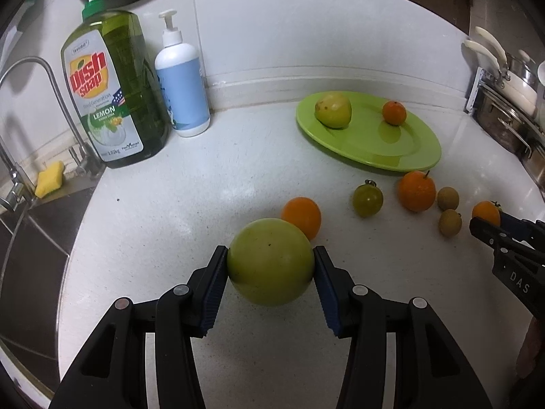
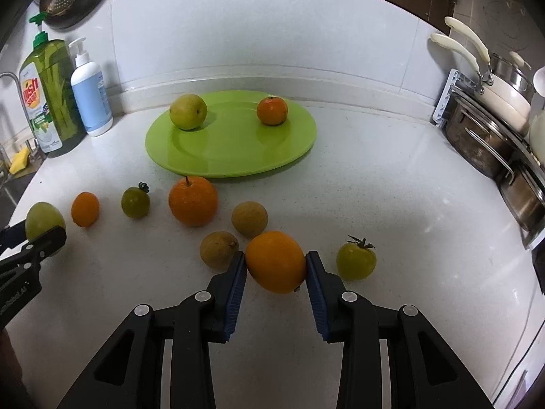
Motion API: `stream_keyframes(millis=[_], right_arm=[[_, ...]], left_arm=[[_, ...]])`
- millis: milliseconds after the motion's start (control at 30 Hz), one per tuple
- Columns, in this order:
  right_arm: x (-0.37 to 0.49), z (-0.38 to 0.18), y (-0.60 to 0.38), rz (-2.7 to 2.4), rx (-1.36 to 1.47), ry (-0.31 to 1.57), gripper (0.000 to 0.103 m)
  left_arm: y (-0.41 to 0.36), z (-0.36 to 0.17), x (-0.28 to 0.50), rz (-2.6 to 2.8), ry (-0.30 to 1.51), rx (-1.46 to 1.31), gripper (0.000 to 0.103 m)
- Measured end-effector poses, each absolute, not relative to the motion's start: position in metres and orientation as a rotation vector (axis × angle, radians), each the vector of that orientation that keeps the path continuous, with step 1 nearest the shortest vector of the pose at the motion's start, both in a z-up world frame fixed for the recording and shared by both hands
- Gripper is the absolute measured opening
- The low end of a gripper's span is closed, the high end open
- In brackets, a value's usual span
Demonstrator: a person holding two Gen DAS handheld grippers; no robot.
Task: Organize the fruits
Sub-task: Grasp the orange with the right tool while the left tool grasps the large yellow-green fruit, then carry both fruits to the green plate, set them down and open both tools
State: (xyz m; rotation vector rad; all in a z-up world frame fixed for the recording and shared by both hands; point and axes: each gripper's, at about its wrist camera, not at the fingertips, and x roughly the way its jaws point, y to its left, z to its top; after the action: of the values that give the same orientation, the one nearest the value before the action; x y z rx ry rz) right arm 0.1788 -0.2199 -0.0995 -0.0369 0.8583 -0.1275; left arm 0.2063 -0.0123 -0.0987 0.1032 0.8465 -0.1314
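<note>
My left gripper [image 1: 270, 266] is shut on a big green fruit [image 1: 270, 260] low over the white counter; it also shows in the right wrist view [image 2: 42, 220]. My right gripper [image 2: 275, 266] is shut on an orange fruit [image 2: 275, 261]. A lime-green plate [image 2: 231, 156] at the back holds a yellow-green fruit [image 2: 188, 111] and a small orange [image 2: 271, 110]. Loose on the counter lie a small orange [image 2: 85, 209], a green tomato [image 2: 135, 202], a large orange [image 2: 193, 201], two brown round fruits [image 2: 249, 219] [image 2: 218, 249] and a yellow-green tomato [image 2: 356, 260].
A green dish soap bottle [image 1: 109, 95] and a white pump bottle [image 1: 182, 78] stand at the back left beside the sink [image 1: 30, 238] and tap [image 1: 44, 78]. A yellow sponge [image 1: 50, 178] lies by the sink. Stacked pots [image 2: 497, 126] stand at the right.
</note>
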Motion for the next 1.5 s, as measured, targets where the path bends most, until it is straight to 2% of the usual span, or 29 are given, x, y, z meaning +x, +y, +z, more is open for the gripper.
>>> stream_keyframes(millis=[467,833,1200,1500], right_arm=[[0.173,-0.063,-0.216,-0.015,-0.028,0.820,0.036],[0.204,-0.039,-0.229,0.026,-0.010,0.813,0.036],[0.266,-0.035,-0.247,0.040,0.015,0.857,0.036],[0.324,-0.047,-0.251,0.066,-0.014,0.926,0.036]], left_arm=[[-0.031,-0.051,0.202,-0.207,0.760,0.107,0.049],[-0.060,-0.028,0.231,-0.289,0.704,0.137,0.049],[-0.092,-0.030,0.293,-0.363,0.765,0.138,0.049],[-0.108,-0.052,0.343,-0.396,0.869,0.121,0.049]])
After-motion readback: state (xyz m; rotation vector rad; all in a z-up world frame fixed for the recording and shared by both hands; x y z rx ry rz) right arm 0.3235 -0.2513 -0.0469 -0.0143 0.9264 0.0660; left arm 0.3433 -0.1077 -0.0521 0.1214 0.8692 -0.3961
